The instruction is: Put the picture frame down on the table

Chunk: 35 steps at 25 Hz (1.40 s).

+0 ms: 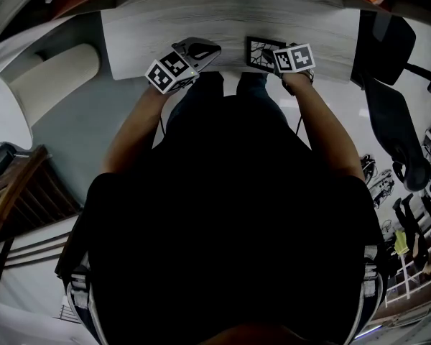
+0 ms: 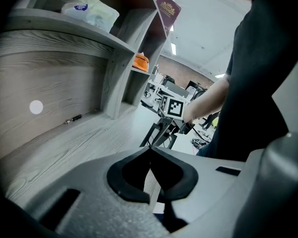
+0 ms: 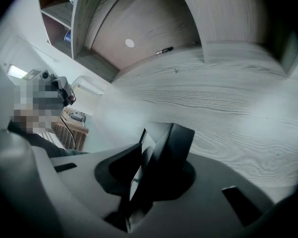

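Frame [image 1: 261, 52], black, is upright at the near edge of the table [image 1: 201, 13]. The right gripper [image 1: 294, 57] is clamped on its rim with jaws only slightly apart, and whether the frame touches the wood is unclear. Beside it at the same edge is the left gripper [image 1: 183, 63], its jaws closed tip to tip on nothing; both grippers' cubes bear black-and-white square markers, no words. Farther back, a shelf [image 2: 64, 29] carries a white packet [image 2: 92, 11] with a blue label too blurred to read, and above it leans a maroon box [image 2: 167, 9] whose gold crest is illegible.
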Tool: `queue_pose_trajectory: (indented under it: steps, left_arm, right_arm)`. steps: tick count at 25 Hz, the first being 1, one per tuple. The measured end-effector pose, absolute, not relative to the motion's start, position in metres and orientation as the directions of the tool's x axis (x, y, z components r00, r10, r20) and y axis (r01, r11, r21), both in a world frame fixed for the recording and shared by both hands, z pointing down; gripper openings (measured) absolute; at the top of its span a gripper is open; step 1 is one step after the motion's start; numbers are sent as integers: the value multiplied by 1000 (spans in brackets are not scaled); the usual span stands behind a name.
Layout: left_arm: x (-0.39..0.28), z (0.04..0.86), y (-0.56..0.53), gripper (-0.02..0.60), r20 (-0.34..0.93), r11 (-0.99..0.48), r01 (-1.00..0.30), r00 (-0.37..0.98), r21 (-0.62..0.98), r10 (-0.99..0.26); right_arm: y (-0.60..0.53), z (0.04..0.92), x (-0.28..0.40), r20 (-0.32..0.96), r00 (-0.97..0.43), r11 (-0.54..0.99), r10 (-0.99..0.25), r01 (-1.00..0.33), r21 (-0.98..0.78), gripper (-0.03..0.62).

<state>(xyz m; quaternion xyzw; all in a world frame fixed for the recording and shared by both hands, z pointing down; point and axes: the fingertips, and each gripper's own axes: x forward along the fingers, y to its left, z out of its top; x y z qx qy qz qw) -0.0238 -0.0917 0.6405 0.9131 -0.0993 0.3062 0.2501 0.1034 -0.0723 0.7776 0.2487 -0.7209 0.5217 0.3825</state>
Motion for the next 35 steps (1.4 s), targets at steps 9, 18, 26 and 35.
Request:
queue_pose_trajectory:
  steps: [9, 18, 26, 35]
  left_arm:
    - [-26, 644, -90, 18, 609, -846, -340, 793, 411, -23]
    - [-26, 649, -89, 17, 618, -845, -332, 786, 419, -3]
    - [-28, 650, -91, 18, 620, -844, -337, 785, 418, -6]
    - [-22, 649, -87, 17, 602, -831, -335, 798, 444, 0]
  right_arm:
    - [-77, 787, 111, 847, -531, 348, 22, -791, -504, 134]
    - [-82, 796, 125, 879, -477, 379, -10, -815, -438, 216]
    - [-86, 804, 134, 895, -443, 406, -57, -829, -384, 281]
    - [-88, 812, 144, 906, -414, 399, -92, -848, -348, 328]
